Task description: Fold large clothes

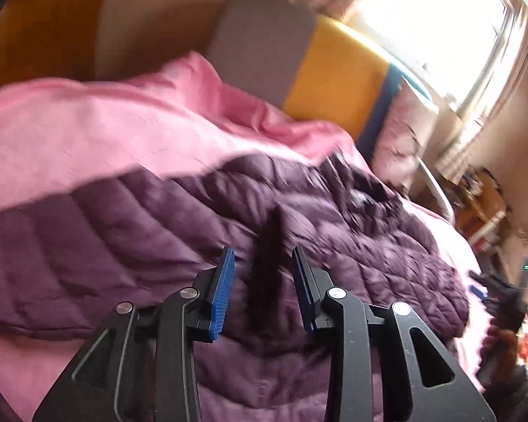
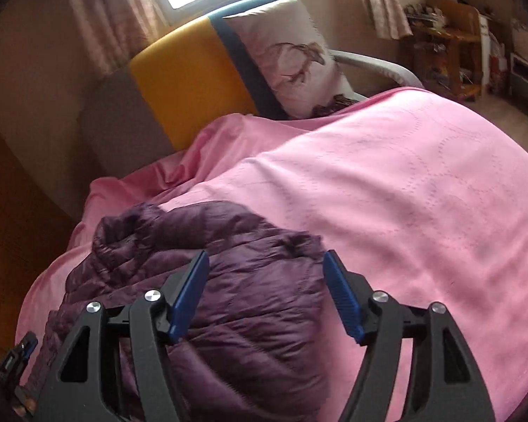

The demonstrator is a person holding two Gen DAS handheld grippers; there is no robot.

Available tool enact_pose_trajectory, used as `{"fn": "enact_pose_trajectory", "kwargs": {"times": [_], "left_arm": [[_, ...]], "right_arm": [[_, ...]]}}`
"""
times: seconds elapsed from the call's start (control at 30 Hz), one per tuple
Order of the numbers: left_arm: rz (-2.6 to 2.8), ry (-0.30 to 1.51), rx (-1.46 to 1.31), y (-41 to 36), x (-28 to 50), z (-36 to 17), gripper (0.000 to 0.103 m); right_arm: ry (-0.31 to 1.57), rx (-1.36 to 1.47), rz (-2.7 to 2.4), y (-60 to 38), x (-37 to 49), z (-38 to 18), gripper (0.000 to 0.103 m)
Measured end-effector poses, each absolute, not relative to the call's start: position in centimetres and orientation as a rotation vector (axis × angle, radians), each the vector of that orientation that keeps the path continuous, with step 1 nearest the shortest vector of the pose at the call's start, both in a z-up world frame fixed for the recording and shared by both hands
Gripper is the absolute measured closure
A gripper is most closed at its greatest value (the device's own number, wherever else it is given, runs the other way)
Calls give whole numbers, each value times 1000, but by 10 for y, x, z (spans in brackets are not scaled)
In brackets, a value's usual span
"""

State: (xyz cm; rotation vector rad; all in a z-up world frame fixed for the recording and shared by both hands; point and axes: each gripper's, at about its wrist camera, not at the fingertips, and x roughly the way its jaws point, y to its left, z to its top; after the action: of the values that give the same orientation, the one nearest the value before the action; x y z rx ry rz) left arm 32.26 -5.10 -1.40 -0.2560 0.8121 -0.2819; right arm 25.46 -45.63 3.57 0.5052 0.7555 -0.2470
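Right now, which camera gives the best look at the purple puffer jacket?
The left wrist view: the purple puffer jacket spreads across most of the frame, quilting visible. The right wrist view shows only a bunched end of it on the pink bedding.

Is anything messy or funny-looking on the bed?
Yes. The purple puffer jacket lies rumpled on the pink bedspread, not folded flat, and one end is bunched into a lump. A fold of pink cloth flops over the jacket's edge. Nothing looks torn or spilled.

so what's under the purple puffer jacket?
The purple puffer jacket lies on a pink bedspread, which shows on all visible sides of it. Whatever sits directly beneath the jacket is covered and cannot be seen.
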Motion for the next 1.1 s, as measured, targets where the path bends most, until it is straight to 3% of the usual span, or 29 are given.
{"fn": "enact_pose_trajectory", "kwargs": {"times": [0.17, 0.43, 0.8, 0.83, 0.87, 0.9, 0.93, 1.1], "left_arm": [[-373, 772, -177, -75, 308, -9, 71], [-372, 961, -58, -119, 349, -79, 71], [-358, 911, -171, -93, 328, -71, 71], [-348, 896, -200, -85, 320, -65, 65], [-329, 886, -217, -80, 313, -61, 51], [-288, 868, -246, -67, 304, -57, 22], [-250, 831, -301, -50, 291, -52, 18], [-99, 840, -458, 26, 253, -56, 18]], "right_arm": [[842, 374, -177, -380, 276, 15, 27], [950, 259, -280, -370, 297, -66, 21], [953, 226, -291, -365, 295, -71, 14], [958, 219, -293, -363, 297, -70, 14], [966, 208, -299, -361, 298, -68, 13], [978, 193, -307, -358, 299, -64, 10], [991, 182, -317, -356, 299, -60, 5], [948, 241, -243, -327, 267, -25, 2]]}}
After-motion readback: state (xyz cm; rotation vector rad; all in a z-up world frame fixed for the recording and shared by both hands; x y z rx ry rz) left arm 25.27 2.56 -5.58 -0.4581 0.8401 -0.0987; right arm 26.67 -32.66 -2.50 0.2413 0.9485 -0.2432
